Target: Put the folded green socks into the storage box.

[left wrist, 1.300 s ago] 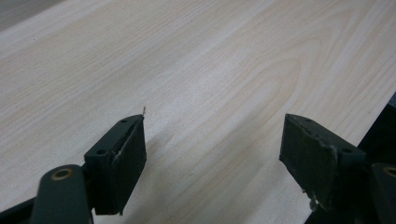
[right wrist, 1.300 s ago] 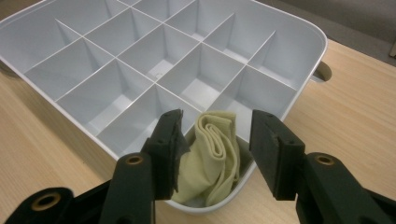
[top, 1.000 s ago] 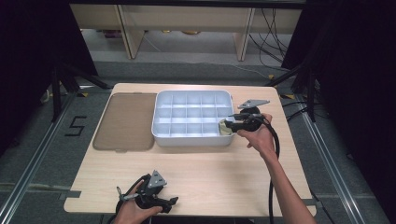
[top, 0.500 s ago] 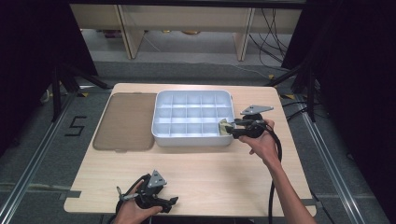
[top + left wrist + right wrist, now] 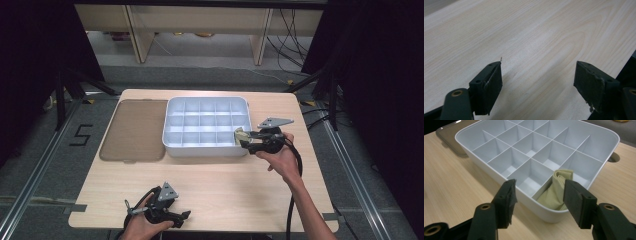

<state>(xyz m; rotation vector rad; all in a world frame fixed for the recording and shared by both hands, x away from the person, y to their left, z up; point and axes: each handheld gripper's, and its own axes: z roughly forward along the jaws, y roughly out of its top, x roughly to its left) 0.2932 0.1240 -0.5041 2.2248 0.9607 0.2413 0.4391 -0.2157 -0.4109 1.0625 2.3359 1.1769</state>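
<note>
A folded pale yellow-green cloth (image 5: pixel 557 190) sits in the corner compartment of the white divided tray (image 5: pixel 474 150), the one nearest the right gripper (image 5: pixel 539 195); in the high view that is the tray's front right corner (image 5: pixel 241 136). The cloth is soft and creased, its folded top standing just above the thin partition walls. The right gripper's jaws have just been opening and now stand apart, released, straddling the tray's near rim with nothing pressed between the pads; the cloth lies beyond them, inside its compartment. In the high view this gripper (image 5: pixel 245 140) is held at the tray's right front corner by the person's right hand (image 5: pixel 280 157).

The tray (image 5: pixel 206 101) is smooth moulded plastic with rounded corners and a grid of square cells, the others bare. Just beside it on the left lies a flat brownish translucent lid (image 5: pixel 134 129) with rounded corners.

The left gripper (image 5: pixel 182 216) rests near the front edge of the table, well apart from the tray, its black jaws (image 5: pixel 537 87) spread wide over bare wood and holding nothing.

The table (image 5: pixel 225 185) is pale wood-grain laminate with long flowing grain lines. Around it the floor is grey, with a "5" (image 5: pixel 80 135) marked at the left, metal rails along both sides, light wooden furniture legs behind and cables trailing at the right.
</note>
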